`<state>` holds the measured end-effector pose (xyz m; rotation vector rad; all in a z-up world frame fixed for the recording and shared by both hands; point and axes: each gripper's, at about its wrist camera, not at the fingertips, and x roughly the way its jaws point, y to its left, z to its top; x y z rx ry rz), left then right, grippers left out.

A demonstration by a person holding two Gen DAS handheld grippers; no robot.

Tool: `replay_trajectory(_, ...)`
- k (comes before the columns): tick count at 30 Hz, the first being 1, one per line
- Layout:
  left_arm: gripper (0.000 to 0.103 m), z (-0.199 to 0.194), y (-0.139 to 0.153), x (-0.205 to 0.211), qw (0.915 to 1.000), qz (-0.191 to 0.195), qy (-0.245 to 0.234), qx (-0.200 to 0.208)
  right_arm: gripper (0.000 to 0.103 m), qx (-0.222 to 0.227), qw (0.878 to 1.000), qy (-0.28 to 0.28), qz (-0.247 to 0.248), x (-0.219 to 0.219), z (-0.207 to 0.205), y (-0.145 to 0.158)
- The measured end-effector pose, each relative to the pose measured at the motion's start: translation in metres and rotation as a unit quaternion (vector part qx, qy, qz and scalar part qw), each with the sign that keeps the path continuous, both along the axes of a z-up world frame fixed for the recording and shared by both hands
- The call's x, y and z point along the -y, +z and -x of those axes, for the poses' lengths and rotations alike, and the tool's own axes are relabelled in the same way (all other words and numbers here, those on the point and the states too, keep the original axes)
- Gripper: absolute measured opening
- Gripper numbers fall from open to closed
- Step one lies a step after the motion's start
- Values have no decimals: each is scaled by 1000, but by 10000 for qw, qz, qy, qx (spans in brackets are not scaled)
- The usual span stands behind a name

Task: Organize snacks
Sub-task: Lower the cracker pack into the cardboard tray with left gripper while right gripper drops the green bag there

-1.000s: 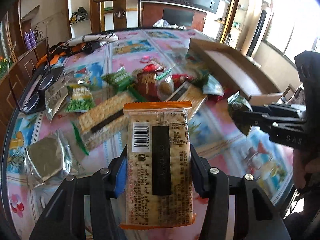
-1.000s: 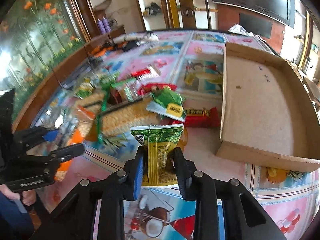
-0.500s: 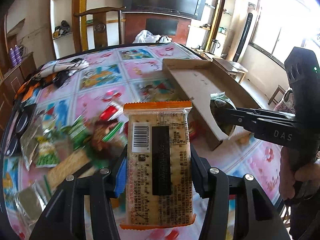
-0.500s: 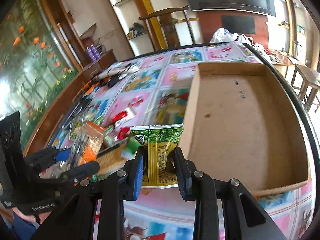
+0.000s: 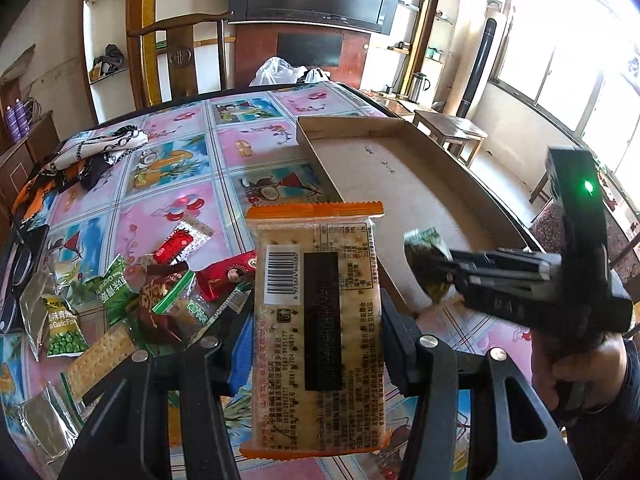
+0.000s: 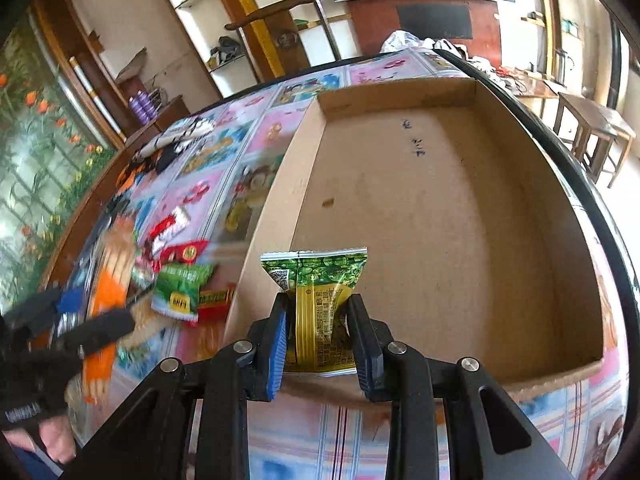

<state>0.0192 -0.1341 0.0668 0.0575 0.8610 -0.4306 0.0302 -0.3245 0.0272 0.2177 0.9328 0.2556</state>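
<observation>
My left gripper point(image 5: 316, 344) is shut on an orange-edged cracker pack point(image 5: 316, 320), held above the table left of the cardboard tray point(image 5: 400, 184). My right gripper point(image 6: 320, 332) is shut on a green pea snack packet point(image 6: 318, 296), held over the near left corner of the cardboard tray point(image 6: 440, 220). The right gripper with the packet also shows in the left wrist view point(image 5: 432, 264), over the tray's near edge. The left gripper shows blurred in the right wrist view point(image 6: 80, 320). The tray holds no snacks.
A heap of loose snack packets point(image 5: 168, 292) lies on the patterned tablecloth left of the tray. Cloth and bags point(image 5: 96, 152) lie at the far left. Glasses point(image 5: 16, 276) lie at the left edge. A chair point(image 5: 180, 52) stands behind the table.
Both grippers have swung right with their packs, from over the snack heap toward the tray. The right gripper now holds its packet over the tray's near corner.
</observation>
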Motion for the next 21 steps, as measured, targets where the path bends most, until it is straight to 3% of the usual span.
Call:
replay_trajectory(4, 52, -2, 2, 3, 10000, 8, -26, 3, 31, -21, 9998, 135, -119, -3, 9, 3)
replay_trajectory(9, 52, -14, 11, 13, 10000, 7, -50, 45, 31, 305, 9993, -81, -200, 8, 1, 30)
replay_trajectory(16, 52, -56, 40, 42, 9998, 149, -75, 145, 31, 674, 9947, -588, -514, 32, -50, 72)
replay_trajectory(21, 52, -96, 35, 79, 9999, 114, -23, 124, 31, 670, 9893, -1195, -500, 56, -96, 71)
